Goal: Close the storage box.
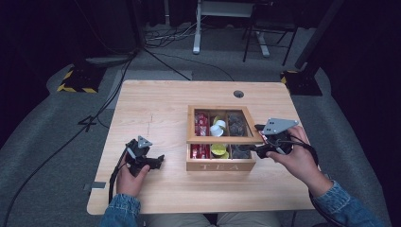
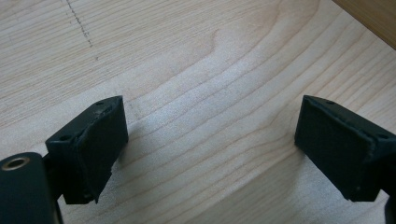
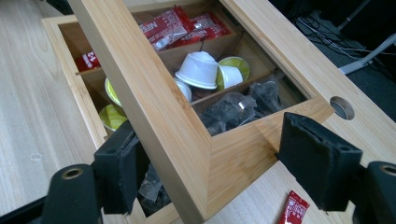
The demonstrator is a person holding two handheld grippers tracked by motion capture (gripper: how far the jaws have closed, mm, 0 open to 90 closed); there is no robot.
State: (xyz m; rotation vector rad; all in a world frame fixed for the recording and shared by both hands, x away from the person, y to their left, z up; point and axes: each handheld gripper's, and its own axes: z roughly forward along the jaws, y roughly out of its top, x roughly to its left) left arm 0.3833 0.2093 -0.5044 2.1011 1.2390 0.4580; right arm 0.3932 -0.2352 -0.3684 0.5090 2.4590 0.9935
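Observation:
A wooden box marked TEA (image 1: 220, 166) stands right of the table's middle. Its windowed lid (image 3: 187, 135) is tilted up at the front. My right gripper (image 3: 217, 163) straddles the lid's front right corner, with a jaw pressed on each side of it; the high view shows this gripper (image 1: 259, 150) at the box's right front corner. Inside lie red sachets (image 3: 177, 28), white and yellow-green capsules (image 3: 201, 70) and dark packets (image 3: 233, 109). My left gripper (image 2: 210, 140) is open over bare wood and sits left of the box (image 1: 158, 162), apart from it.
A loose red sachet (image 3: 293, 207) lies on the table beside the box's right side. A round cable hole (image 1: 239, 93) is in the table behind the box. Bare tabletop (image 1: 151, 113) spreads left of the box. Cables and stands are on the floor beyond.

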